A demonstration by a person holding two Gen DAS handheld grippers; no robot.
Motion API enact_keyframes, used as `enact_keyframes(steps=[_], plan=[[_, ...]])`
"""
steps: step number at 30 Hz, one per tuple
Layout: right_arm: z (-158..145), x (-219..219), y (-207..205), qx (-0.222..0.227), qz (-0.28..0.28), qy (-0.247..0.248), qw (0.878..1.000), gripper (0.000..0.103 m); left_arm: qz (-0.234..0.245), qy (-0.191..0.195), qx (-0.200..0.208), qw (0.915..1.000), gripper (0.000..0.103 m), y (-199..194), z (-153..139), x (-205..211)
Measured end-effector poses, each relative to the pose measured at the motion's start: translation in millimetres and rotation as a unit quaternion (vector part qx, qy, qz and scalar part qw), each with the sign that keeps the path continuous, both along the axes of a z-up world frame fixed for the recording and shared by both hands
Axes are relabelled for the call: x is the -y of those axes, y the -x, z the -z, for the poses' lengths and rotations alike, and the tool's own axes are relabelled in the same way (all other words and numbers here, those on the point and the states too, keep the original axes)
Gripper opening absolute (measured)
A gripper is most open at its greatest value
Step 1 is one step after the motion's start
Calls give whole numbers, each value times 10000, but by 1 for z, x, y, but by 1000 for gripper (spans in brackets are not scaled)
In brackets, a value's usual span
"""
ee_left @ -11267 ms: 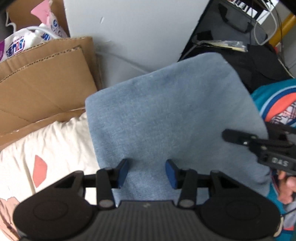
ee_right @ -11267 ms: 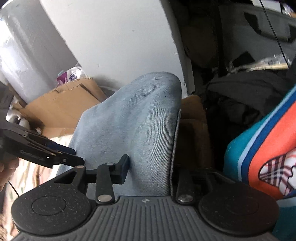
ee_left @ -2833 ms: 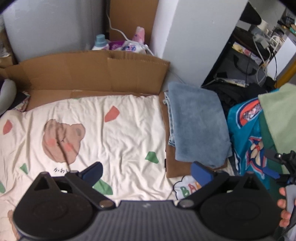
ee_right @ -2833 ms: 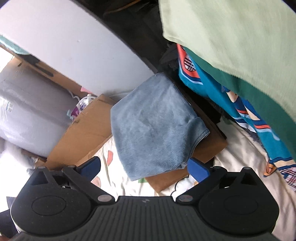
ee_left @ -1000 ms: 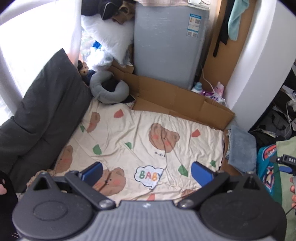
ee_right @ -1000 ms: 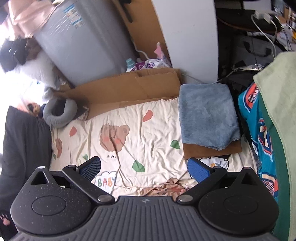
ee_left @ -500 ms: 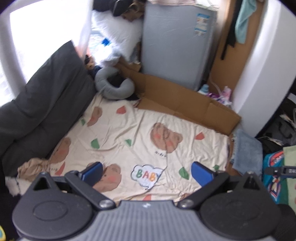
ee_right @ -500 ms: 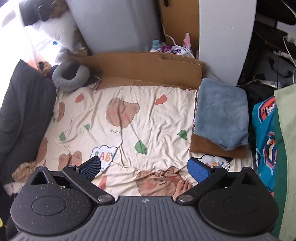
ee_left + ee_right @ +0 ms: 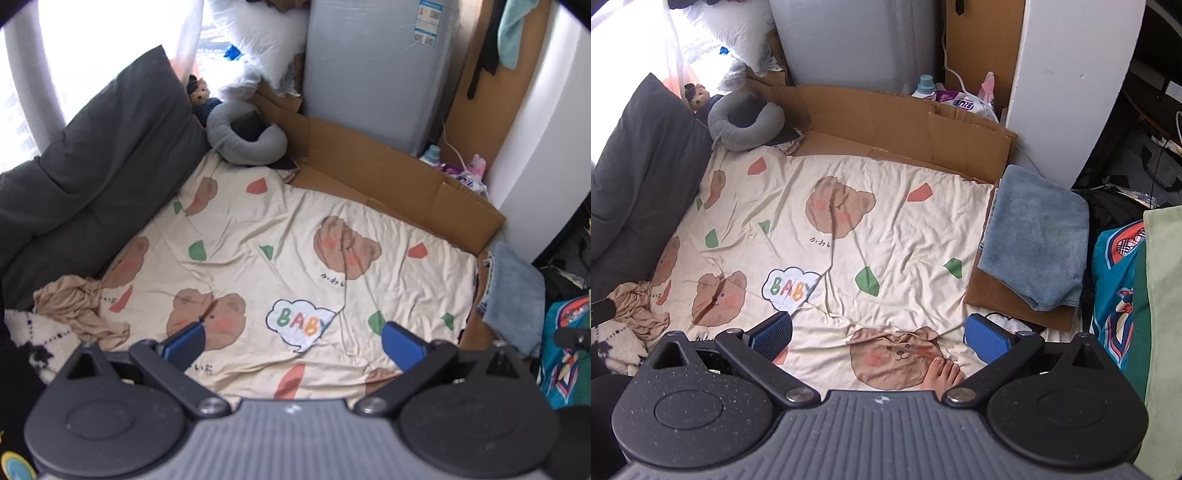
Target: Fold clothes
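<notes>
Blue cloth, the folded towel (image 9: 1034,236), is lying finished on a brown cardboard sheet (image 9: 1001,295) at the right edge of the bed sheet (image 9: 886,221), well apart from both tools now. Earlier the two tools were pressing right against it; they are now hanging high over the bed, so that piece seems done. The left hand-held gripper (image 9: 291,341) is spread wide and carrying nothing, and the right hand-held gripper (image 9: 879,332) is likewise wide and empty, above a bare foot (image 9: 942,373). Compared with half a second ago, the views are sitting slightly nearer the sheet and turning left, showing more of a crumpled tan garment (image 9: 77,310) beside the dark cushion (image 9: 92,177). That garment is probably the next piece to fold.
</notes>
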State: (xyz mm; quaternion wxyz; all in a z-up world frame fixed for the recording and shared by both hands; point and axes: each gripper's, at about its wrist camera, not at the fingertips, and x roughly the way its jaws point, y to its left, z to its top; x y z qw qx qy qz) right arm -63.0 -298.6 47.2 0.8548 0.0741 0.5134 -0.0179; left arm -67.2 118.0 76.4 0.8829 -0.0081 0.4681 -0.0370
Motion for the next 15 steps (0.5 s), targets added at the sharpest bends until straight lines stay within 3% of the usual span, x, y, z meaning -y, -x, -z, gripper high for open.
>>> enact_keyframes(steps=[8,15], plan=[[18,-18,-3,-168,-356,-67,9992,103,-71,65,-179,9998,103,-2,12,-1],[21,-16,-6,-239,-343,-264,9988,103,-56,-143,-261,9995,103,-4,17,1]])
